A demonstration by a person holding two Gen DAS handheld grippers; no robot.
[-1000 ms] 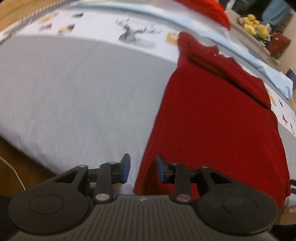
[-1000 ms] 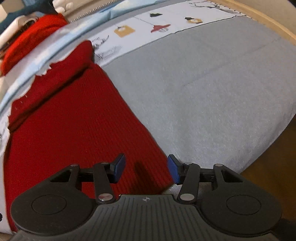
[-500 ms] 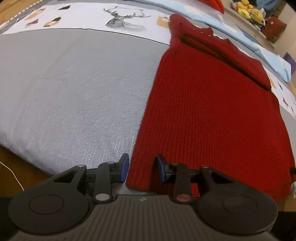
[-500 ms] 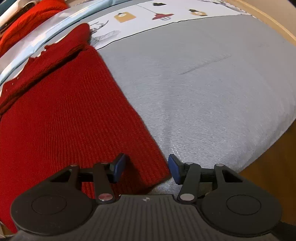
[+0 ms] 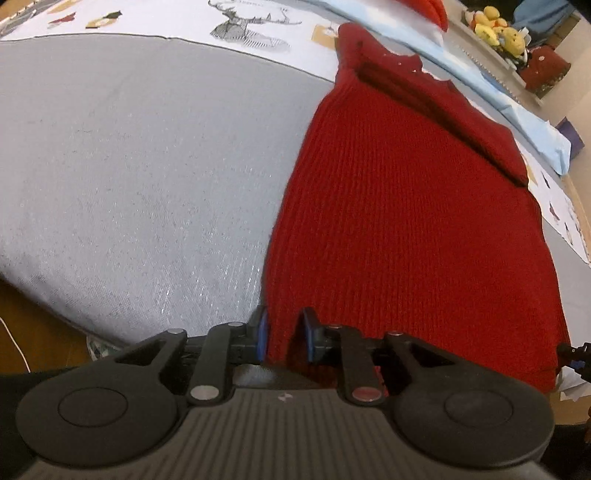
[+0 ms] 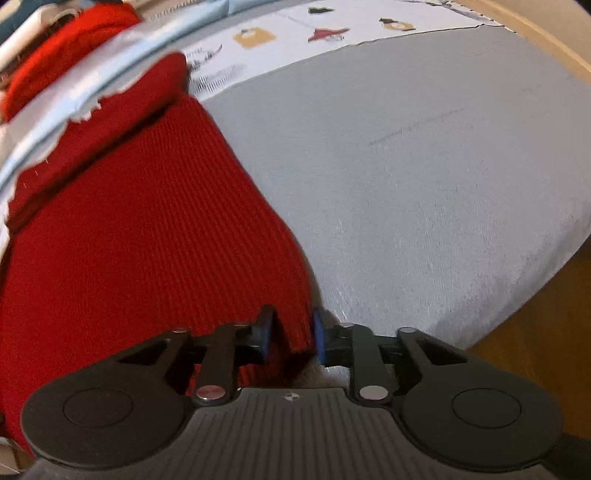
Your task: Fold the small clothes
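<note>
- Spread across most of both views: a grey bed cover point(image 5: 147, 166), with a white printed strip point(image 5: 184, 22) of deer and small motifs along its far side and a pale blue cloth point(image 5: 498, 96) behind that.
- Lying flat on the grey cover: the red knit garment point(image 5: 406, 221), ribbed, near hem close to the bed's edge, far end toward the printed strip.
- Already turned over at the far end: a band of the same knit, laid across the garment's top with a dark shadow line under it; whether a sleeve or a collar, cannot tell.
- Judged stage: side or top parts seemingly tucked in, the main lengthwise fold not yet made; near hem not yet lifted clear of the cover.
- Further red knitwear point(image 6: 55, 55) bunched beyond the blue cloth, possibly awaiting its turn.
- Yellow soft toys point(image 5: 498, 29) on a shelf in the far corner, no part of the task.
- Left gripper point(image 5: 283, 334): jaws closing, nearly together, the garment's near left corner bunched between the blue pads, both of which appear to press the cloth.
- Right gripper point(image 6: 291, 334): jaws closing likewise, the near right corner pinched up between its pads.
- Left to do, by judgement: raise both corners, carry the hem over toward the far end, release, flatten.
</note>
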